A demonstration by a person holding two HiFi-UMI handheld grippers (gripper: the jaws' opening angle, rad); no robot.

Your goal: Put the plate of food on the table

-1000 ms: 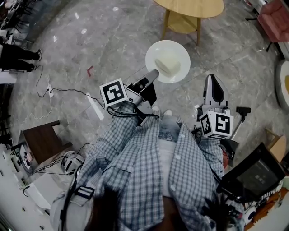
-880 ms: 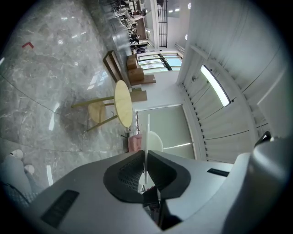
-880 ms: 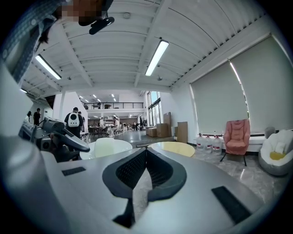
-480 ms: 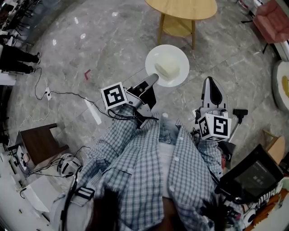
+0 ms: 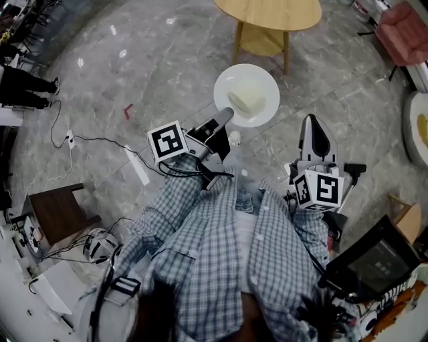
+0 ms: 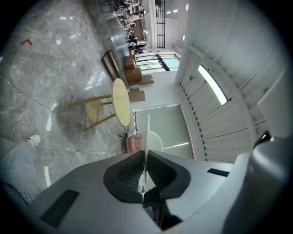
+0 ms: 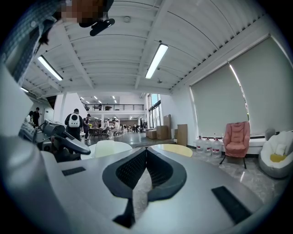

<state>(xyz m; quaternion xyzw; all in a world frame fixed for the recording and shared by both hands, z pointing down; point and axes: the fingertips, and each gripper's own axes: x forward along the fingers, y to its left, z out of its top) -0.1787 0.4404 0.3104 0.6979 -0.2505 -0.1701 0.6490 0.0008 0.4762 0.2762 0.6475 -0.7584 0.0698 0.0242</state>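
Plate (image 5: 247, 95) is up in the air, pinched by its near rim in the left claw (image 5: 225, 119), with the pale block of food (image 5: 246, 101) sitting roughly mid-plate, just past the claw tips. From the left claw's own camera the plate shows edge-on as a thin white line running straight down into the slot between the two jaws. They're clamped on either side of that rim, so it's grasping the plate for sure. The round wooden surface (image 5: 267, 12) is further out ahead of that claw, beyond the plate's far rim. In the head view that rim lands close to the feet of the surface's legs, while the top itself sits further out. The right claw (image 5: 314, 125) hangs off to the side of the plate, well apart from it and pointing roughly the same way, with its jaws clenched flat against each other. Its camera catches the surface's yellowish top just past its tips. Room-wise, there's wide open marble floor (image 5: 167, 60) out to the left of the left claw. A black cable (image 5: 100, 135) snakes across the floor off that same side, nearer the person. A pink armchair (image 5: 401, 30) sits way out past the right claw.
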